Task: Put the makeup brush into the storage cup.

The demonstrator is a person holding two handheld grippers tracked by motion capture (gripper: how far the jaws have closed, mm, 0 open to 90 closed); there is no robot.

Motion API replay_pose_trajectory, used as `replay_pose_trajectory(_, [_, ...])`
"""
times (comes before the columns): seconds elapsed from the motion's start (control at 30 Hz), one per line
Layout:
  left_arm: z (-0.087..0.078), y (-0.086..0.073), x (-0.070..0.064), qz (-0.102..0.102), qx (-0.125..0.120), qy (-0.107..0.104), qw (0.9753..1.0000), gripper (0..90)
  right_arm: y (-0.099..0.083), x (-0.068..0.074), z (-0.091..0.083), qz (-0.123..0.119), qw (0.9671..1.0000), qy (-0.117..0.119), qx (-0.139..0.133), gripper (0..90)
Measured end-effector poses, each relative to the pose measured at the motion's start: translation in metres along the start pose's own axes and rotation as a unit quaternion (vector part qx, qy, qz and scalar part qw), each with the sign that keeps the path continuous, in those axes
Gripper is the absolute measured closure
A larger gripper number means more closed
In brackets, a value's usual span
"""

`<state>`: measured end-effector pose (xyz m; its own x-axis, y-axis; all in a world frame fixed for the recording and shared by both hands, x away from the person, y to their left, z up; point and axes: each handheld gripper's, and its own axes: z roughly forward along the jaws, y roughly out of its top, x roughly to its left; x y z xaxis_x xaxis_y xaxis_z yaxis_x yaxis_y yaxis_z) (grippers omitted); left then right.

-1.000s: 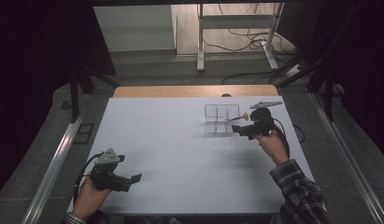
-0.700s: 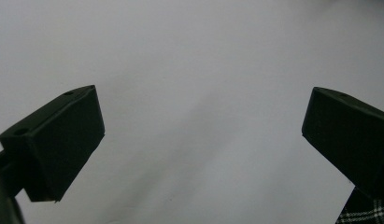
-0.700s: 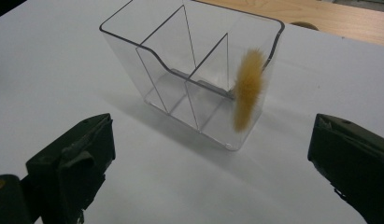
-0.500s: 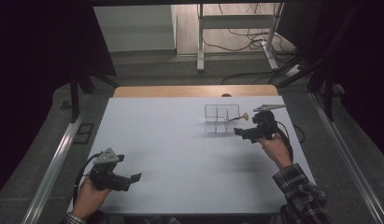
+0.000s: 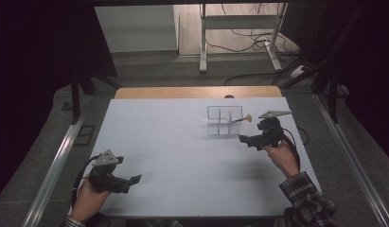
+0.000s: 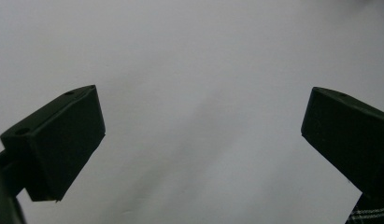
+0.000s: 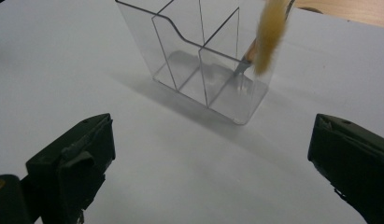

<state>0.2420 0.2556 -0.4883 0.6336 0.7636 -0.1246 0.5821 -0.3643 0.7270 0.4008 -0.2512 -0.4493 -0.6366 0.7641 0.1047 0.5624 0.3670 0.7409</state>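
The left gripper (image 5: 134, 179) is held wide open and empty low over the bare table (image 5: 182, 156), apparently idle, while the organizer (image 5: 225, 120), a brush (image 5: 243, 118) leaned in its right compartment, is faced nearby by the right gripper (image 5: 243, 138), wide open and empty.

Your white tabletop (image 5: 182, 142) looks smooth and matt, with a strip of pale bare wood (image 5: 197, 92) along its far edge. The clear plastic divided organiser (image 7: 203, 60) near the far right edge is glossy and see-through. The soft tan-bristled brush (image 7: 269, 35) leaning in it looks fluffy. Your black gripper jaws look like matt plastic, slightly scuffed.
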Motion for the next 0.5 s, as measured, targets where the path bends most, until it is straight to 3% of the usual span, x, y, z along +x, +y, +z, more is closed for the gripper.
replay_pose_trajectory(0.5, [-0.003,-0.003,0.003,-0.003,0.005,0.006,1.0000,0.0,-0.012,0.008,-0.005,-0.009,0.9999,0.002,0.011,0.4])
